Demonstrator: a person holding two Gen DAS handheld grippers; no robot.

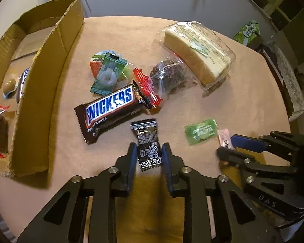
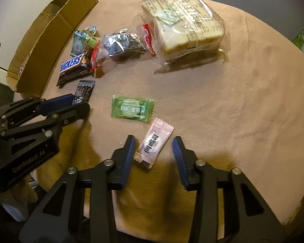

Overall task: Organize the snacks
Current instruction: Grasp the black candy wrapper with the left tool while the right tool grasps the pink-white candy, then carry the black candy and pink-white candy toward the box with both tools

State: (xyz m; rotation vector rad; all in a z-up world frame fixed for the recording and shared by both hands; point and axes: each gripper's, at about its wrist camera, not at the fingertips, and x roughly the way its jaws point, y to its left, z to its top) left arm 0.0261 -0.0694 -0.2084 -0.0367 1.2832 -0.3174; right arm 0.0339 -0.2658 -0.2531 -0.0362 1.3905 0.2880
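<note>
1. Plainly, the left gripper (image 1: 149,155) brackets a small black printed candy sachet (image 1: 147,144) lying on the tan felt tabletop (image 1: 233,93); its blue-padded fingers (image 1: 131,158) are spread, each just beside the wrapper's edges.
2. Only the left wrist view looks inside the open brown cardboard box (image 1: 36,105) at nine o'clock, where several wrapped snacks already lie.
3. The right wrist view alone shows the right gripper (image 2: 154,154) spread around a pale pink candy sachet (image 2: 155,144), near its left finger.
4. At twelve o'clock of that sachet lies a green translucent candy wrapper (image 2: 131,108).
5. A brown Snickers bar (image 1: 111,109) and a clear-wrapped sandwich (image 1: 198,52) lie at twelve and one o'clock of the left gripper.
</note>
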